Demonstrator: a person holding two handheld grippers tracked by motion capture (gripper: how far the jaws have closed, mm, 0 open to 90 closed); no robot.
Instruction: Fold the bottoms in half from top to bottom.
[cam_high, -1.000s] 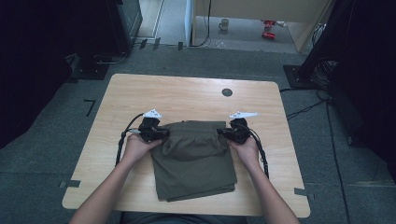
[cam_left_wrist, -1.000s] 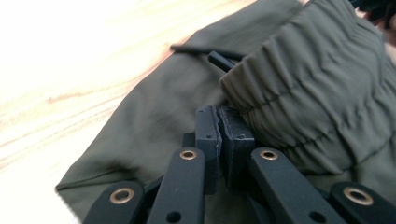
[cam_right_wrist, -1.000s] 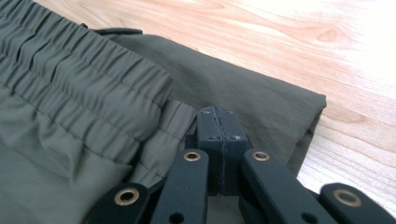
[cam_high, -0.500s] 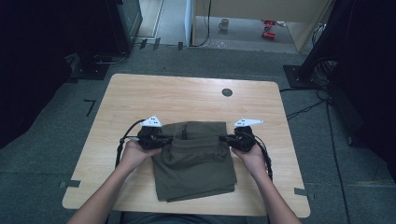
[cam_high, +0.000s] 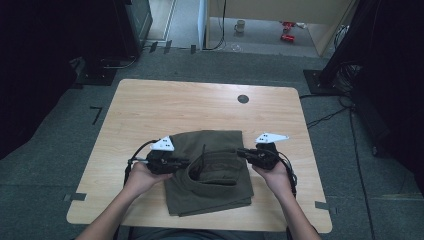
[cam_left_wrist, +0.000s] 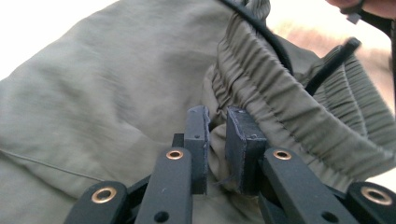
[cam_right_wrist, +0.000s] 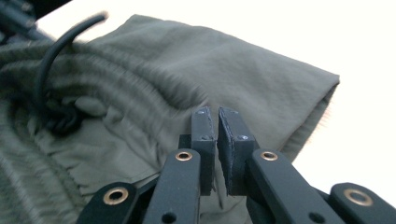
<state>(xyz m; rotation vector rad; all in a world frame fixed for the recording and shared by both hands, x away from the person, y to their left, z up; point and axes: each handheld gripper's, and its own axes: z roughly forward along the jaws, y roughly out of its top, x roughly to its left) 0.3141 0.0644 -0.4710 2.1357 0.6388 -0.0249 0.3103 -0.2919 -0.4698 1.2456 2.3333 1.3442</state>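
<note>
Table (cam_high: 200, 105): pale wood-grain top with rounded corners, a small dark round disc (cam_high: 243, 98) set in it toward the far edge. It stands on grey carpet floor (cam_high: 60, 165) with strips of dark tape; black equipment racks (cam_high: 132, 22) at the far left, cables on the floor to the far right, a white mug (cam_high: 240, 25) and a red object (cam_high: 287, 31) on the lighter floor beyond the table.

Olive-green shorts (cam_high: 212, 172): folded, lying on the near half of the table, centred; thin woven cloth, smooth and matte, with a gathered, ribbed elastic waistband (cam_left_wrist: 285, 107) and a black drawcord (cam_right_wrist: 46, 70). The waistband end stands open as a loose pocket.

Left gripper (cam_high: 184, 162): at the shorts' left edge, black jaws with a grey three-cornered plate above. Its jaws have just been opening; a narrow gap shows, with a fold of cloth below the waistband lying in it and no pinch to be seen.

Right gripper (cam_high: 241, 152): at the shorts' right edge. Jaws have just been opening; a thin slit shows between them, with the cloth behind and nothing caught.
</note>
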